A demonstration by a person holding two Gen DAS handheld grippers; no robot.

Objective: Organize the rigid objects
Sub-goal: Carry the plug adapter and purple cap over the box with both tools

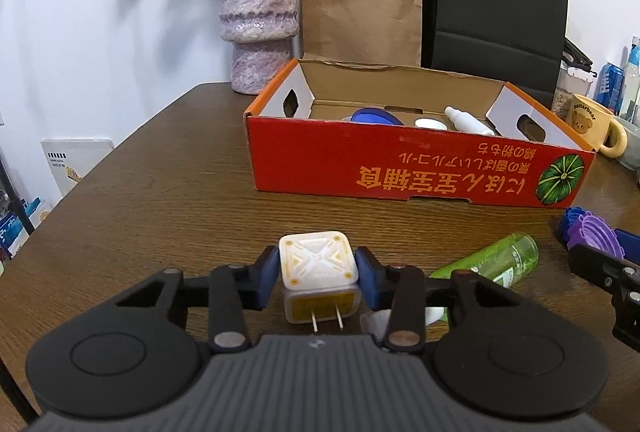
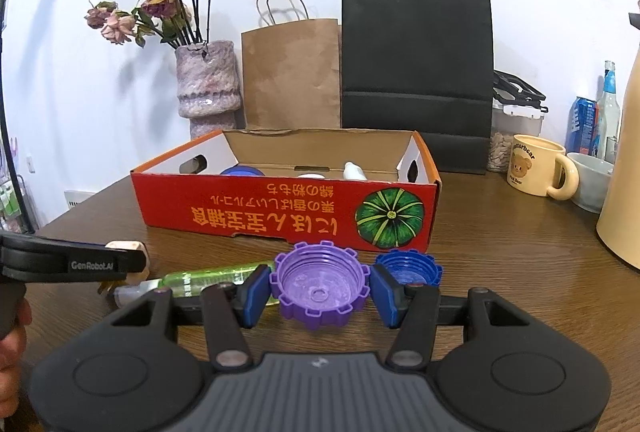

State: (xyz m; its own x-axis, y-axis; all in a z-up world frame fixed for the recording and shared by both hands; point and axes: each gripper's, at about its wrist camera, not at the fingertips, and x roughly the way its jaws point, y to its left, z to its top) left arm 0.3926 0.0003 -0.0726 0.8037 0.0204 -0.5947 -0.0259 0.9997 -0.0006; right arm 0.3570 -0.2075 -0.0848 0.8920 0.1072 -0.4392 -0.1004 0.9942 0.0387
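A white cube-shaped plug charger (image 1: pixel 318 264) rests on the brown table with its prongs toward the camera. My left gripper (image 1: pixel 318 274) is shut on it, one blue pad against each side. My right gripper (image 2: pixel 320 292) is shut on a purple ridged cap (image 2: pixel 320 284) that lies open side up. A blue ridged cap (image 2: pixel 408 268) sits just behind the right pad. A green clear bottle (image 2: pixel 208 278) lies on its side between the two grippers. The red cardboard box (image 2: pixel 280 212) stands behind them, holding a blue lid (image 1: pixel 372 118), a white bottle (image 1: pixel 468 120) and a small white round piece (image 1: pixel 430 123).
Behind the box stand a purple vase (image 2: pixel 208 84) with dried roses, a brown paper bag (image 2: pixel 292 72) and a black paper bag (image 2: pixel 416 72). At the right are a bear mug (image 2: pixel 532 168), a white bowl (image 2: pixel 592 184), bottles and a cream jug (image 2: pixel 624 172).
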